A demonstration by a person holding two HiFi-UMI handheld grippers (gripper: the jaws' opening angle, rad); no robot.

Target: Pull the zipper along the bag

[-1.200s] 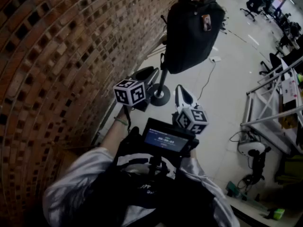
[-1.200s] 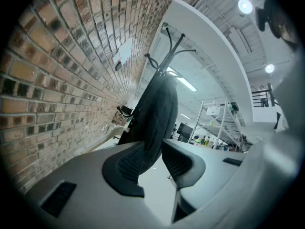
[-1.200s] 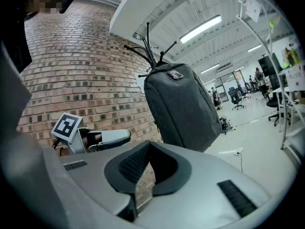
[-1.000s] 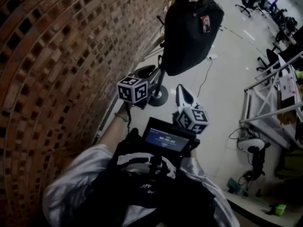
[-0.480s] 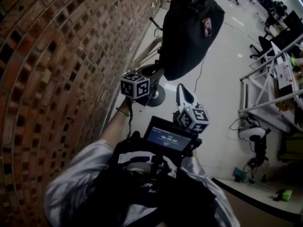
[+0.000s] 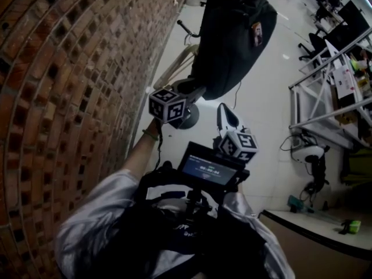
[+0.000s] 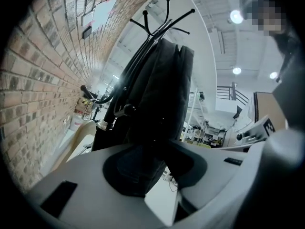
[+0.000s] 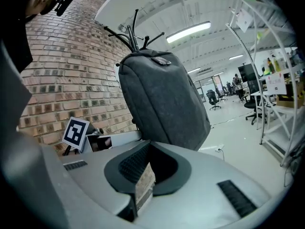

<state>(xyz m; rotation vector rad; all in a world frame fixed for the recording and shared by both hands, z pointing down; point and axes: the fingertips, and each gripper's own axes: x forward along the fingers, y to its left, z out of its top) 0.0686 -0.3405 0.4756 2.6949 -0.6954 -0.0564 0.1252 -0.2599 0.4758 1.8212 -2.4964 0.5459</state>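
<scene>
A black backpack hangs from a coat stand beside the brick wall; its zipper is too dark to make out. The left gripper is raised just below the bag's lower end, apart from it. In the left gripper view the left gripper is open, and only the backpack shows beyond the gap. The right gripper is held lower and nearer the body, its white tips together. In the right gripper view the right gripper points up at the backpack and holds nothing.
The brick wall runs close along the left. The stand's hooks stick out above the bag. A cable lies on the pale floor. Metal shelving stands at the right, with office chairs farther back.
The left gripper has lifted a little toward the bag's lower end. The head view has swung, so the bag sits nearer the top centre. The right gripper has hardly moved.
</scene>
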